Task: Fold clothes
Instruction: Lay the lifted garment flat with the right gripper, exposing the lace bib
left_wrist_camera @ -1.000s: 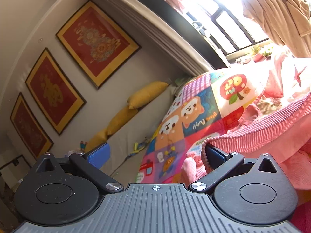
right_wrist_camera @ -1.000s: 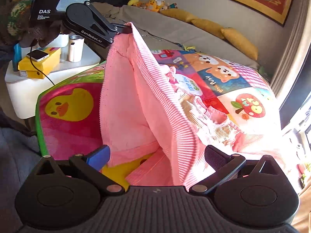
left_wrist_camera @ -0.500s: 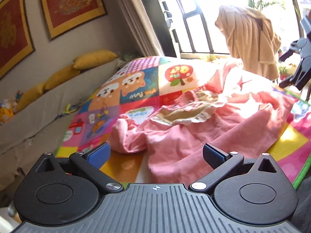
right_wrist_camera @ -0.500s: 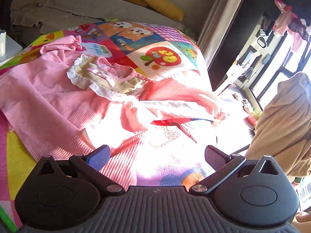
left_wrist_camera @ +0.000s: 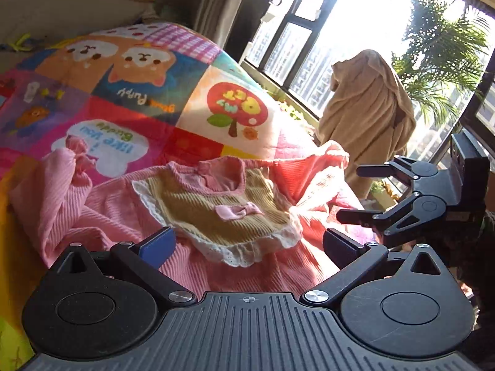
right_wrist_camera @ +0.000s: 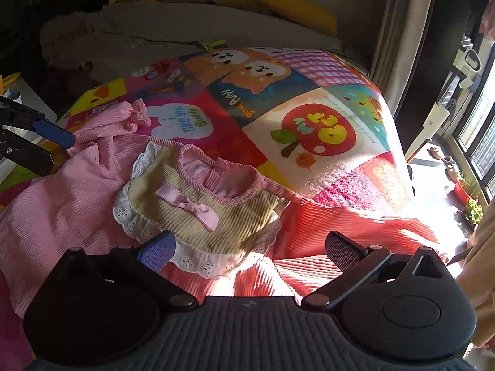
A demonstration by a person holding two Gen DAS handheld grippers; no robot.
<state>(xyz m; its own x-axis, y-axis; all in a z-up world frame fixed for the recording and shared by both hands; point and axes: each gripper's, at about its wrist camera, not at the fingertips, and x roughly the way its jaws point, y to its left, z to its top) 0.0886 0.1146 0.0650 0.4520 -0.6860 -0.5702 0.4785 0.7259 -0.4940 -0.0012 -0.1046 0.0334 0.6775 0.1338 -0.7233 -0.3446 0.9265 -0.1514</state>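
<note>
Left wrist view: the left claw (left_wrist_camera: 247, 244) fills the lower frame, fingers spread wide and released, nothing between them. Just beyond the fingertips lies the pink dress (left_wrist_camera: 102, 213), spread face up on a patchwork mat (left_wrist_camera: 148, 71). Its tan bib (left_wrist_camera: 216, 213), edged with white lace and bearing a pink bow (left_wrist_camera: 238, 211), sits at frame centre. One sleeve (left_wrist_camera: 74, 160) is bunched at centre left. At right, the right claw (left_wrist_camera: 348, 193) hovers beside the dress's far edge, fingers apart and empty. A tan blanket (left_wrist_camera: 371, 117) hangs before the window (left_wrist_camera: 297, 40) at upper right.

Right wrist view: the right claw (right_wrist_camera: 249, 245) occupies the lower frame, released, over the sunlit skirt. The bib (right_wrist_camera: 201, 216) lies left of centre, with the bow (right_wrist_camera: 188, 205) on it and the sleeve (right_wrist_camera: 123, 120) at upper left. The left claw (right_wrist_camera: 51, 148) enters at the left edge, open, above the dress (right_wrist_camera: 62, 204). The mat (right_wrist_camera: 309, 117) covers the upper centre; a yellow cushion (right_wrist_camera: 297, 9) lies along the top.
</note>
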